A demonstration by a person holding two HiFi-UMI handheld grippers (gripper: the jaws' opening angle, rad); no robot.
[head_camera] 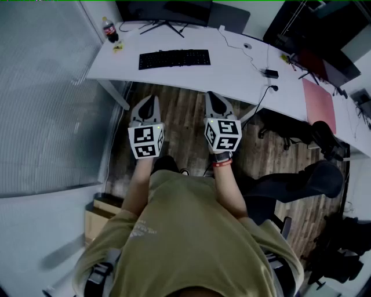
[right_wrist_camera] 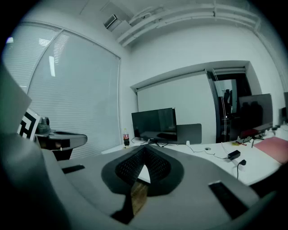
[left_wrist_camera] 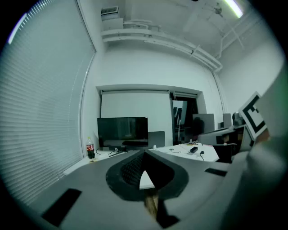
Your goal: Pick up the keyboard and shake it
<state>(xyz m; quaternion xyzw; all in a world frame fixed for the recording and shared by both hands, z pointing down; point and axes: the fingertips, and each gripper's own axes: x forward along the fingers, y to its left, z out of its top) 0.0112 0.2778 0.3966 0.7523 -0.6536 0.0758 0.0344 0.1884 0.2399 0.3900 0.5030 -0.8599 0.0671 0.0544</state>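
White desk (head_camera: 232, 72) beside blinds (head_camera: 46, 87), wood floor (head_camera: 185, 119) below. Keyboard (head_camera: 174, 58) flat on desk, near monitor (head_camera: 165, 10) and bottle (head_camera: 109, 30). Left gripper (head_camera: 151, 100), right gripper (head_camera: 213, 96) both closed, empty, near desk edge.

Clear run to the desk front; clutter at the back and to the right

The left gripper (head_camera: 151, 100) and right gripper (head_camera: 212, 96), both with jaws together, hang over wooden floor just short of the desk (head_camera: 232, 78), with nothing between them and its edge. The keyboard (head_camera: 174, 58) has bare desktop on every side, so both its ends are open. Behind it the monitor (head_camera: 165, 10) and, in the far left corner, a bottle (head_camera: 109, 29) close off the back. To the right a cable (head_camera: 255, 58) and a power brick (head_camera: 270, 73) (then a pink sheet (head_camera: 317, 98)) crowd the top. The blinds (head_camera: 46, 98) wall in the left side. What looks like a dark chair (head_camera: 301, 177) blocks the floor low on the right.
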